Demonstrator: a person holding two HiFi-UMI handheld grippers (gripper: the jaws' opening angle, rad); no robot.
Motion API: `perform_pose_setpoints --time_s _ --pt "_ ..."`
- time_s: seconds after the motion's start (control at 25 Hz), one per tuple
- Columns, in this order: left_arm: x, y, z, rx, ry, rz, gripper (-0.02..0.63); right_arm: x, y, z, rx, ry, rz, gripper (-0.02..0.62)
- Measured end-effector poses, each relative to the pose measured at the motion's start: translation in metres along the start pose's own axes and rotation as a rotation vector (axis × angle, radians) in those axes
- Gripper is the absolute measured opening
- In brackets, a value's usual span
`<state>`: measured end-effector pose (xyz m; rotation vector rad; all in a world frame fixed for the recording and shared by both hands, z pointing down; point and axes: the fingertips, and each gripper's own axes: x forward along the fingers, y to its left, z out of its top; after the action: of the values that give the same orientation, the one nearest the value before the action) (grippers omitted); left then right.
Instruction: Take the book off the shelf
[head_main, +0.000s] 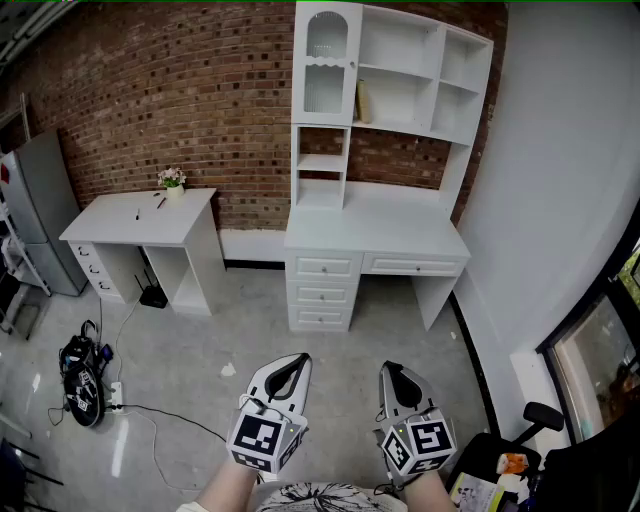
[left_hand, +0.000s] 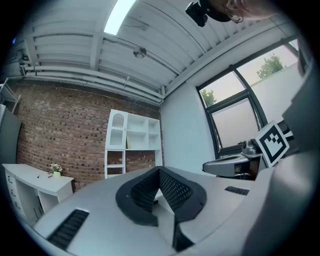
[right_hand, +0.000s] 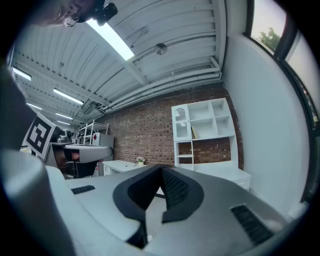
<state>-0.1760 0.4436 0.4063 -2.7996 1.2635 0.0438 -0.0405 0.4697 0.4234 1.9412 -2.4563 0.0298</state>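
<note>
A thin pale book (head_main: 363, 102) leans upright in a middle compartment of the white shelf unit (head_main: 400, 70), which stands on a white desk (head_main: 375, 235) against the brick wall. It also shows small and far off as the book (left_hand: 127, 142) in the left gripper view and the book (right_hand: 194, 132) in the right gripper view. My left gripper (head_main: 290, 365) and right gripper (head_main: 392, 375) are held side by side low over the floor, well short of the desk. Both are shut and hold nothing: left gripper (left_hand: 159, 172), right gripper (right_hand: 161, 170).
A smaller white desk (head_main: 140, 222) with a flower pot (head_main: 173, 181) stands to the left, and a grey cabinet (head_main: 45, 210) beyond it. A black bag (head_main: 82, 380) and cables lie on the floor at left. A chair (head_main: 520, 440) sits at lower right by the white wall.
</note>
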Motion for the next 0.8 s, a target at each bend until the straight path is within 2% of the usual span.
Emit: perform_pose_setpoints --time_s 0.56,0.8 --pt "0.011 0.009 -0.007 -0.024 0.023 0.011 0.008 0.011 -0.007 -0.006 0.024 0.026 -0.014 0.006" --pt "0.015 0.023 -0.018 -0.039 0.038 0.009 0.008 0.026 -0.011 -0.015 0.018 0.049 -0.048 0.006"
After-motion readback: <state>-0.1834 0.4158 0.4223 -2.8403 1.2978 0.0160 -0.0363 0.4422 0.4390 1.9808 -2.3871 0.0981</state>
